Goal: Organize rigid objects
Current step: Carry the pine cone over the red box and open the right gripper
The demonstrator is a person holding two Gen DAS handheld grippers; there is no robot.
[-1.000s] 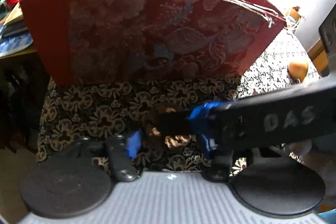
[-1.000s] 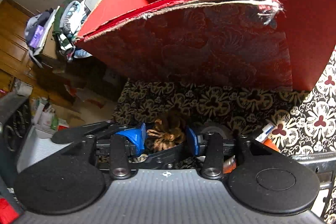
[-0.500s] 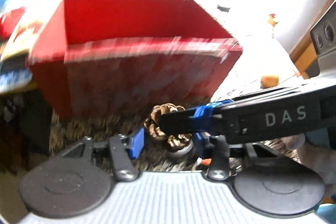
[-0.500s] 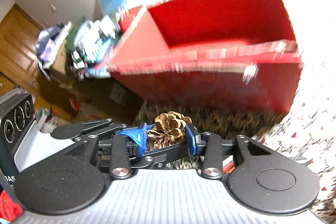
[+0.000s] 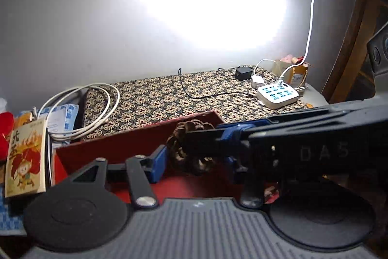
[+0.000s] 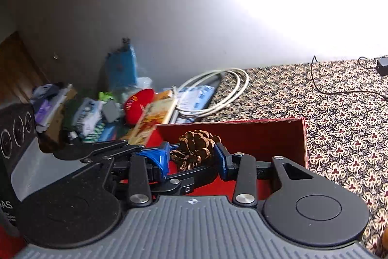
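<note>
A brown pine cone (image 6: 196, 149) is clamped between the blue pads of my right gripper (image 6: 192, 157), held over the open red box (image 6: 266, 135). In the left wrist view the same pine cone (image 5: 186, 154) sits between the fingers of my left gripper (image 5: 196, 162), and the right gripper's black body crosses in front from the right. The left blue pad (image 5: 158, 163) touches the cone's side; the other side is hidden. The red box (image 5: 116, 147) lies just below both grippers on the patterned tablecloth (image 5: 169, 96).
A coiled white cable (image 5: 80, 108) and a picture book (image 5: 25, 157) lie left of the box. A white power strip (image 5: 277, 95), black adapter (image 5: 243, 73) and thin black cord lie at the back right. Clutter and a red bowl (image 6: 138, 103) are piled at the left.
Both grippers have risen with the pine cone from the tablecloth in front of the box to above its rim; I now look over the box's top to the table behind.
</note>
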